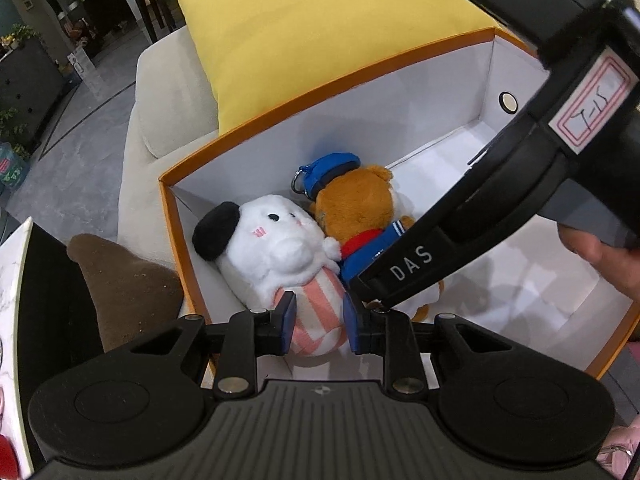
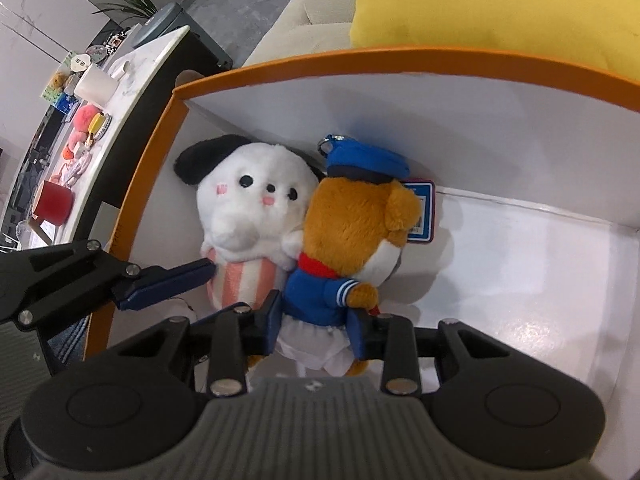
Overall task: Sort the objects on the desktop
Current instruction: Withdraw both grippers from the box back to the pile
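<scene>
White dog plush [image 2: 256, 208]: black ears, pink-striped body; lying face-up inside box, left corner.
Brown bear plush [image 2: 352, 232]: blue cap, blue sailor jacket, red scarf; touching dog's right side.
Box [image 2: 132, 184]: orange outside, white interior.

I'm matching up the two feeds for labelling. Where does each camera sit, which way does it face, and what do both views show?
Left wrist: on the left gripper, facing down into the orange box; its pads squeeze the white plush dog; the right gripper's body and a thumb cross the frame.
Right wrist: on the right gripper, facing down into the same box; its pads squeeze the brown sailor plush; a left gripper finger enters.
Shared: both plushes, box, yellow cushion.
</scene>
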The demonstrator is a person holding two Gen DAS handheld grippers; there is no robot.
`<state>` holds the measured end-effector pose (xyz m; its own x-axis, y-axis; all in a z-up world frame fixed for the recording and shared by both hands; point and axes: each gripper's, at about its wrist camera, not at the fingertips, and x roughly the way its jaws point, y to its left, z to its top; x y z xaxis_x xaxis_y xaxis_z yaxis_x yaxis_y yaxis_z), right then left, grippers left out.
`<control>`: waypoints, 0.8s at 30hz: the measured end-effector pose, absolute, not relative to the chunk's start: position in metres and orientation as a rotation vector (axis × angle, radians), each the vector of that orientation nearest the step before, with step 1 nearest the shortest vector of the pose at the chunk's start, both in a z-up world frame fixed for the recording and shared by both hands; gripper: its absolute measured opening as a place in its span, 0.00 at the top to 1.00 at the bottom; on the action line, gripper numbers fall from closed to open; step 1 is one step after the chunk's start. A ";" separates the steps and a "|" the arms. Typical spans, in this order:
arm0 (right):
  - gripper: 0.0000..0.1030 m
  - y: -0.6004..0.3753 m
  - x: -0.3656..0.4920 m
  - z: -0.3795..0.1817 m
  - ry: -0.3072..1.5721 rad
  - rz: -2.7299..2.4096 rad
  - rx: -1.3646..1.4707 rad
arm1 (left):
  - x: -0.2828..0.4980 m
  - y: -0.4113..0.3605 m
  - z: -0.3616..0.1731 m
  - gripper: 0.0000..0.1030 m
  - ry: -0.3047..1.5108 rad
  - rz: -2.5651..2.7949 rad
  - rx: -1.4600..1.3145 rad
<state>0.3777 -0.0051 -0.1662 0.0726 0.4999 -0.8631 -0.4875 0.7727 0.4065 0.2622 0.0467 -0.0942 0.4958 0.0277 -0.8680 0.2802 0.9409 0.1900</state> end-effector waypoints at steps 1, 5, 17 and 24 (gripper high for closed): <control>0.63 -0.007 0.376 -0.166 1.303 0.735 0.007 | 0.262 0.047 -0.094 0.72 1.045 -0.155 0.322; 0.54 -0.003 0.371 -0.160 1.280 0.705 -0.045 | 0.257 0.049 -0.087 0.71 1.049 -0.142 0.303; 0.41 -0.034 0.330 -0.112 1.138 0.640 -0.128 | 0.198 0.057 -0.032 0.65 0.941 -0.155 0.212; 0.43 -0.076 0.255 -0.072 1.025 0.616 -0.130 | 0.127 0.047 -0.004 0.48 0.879 -0.228 0.170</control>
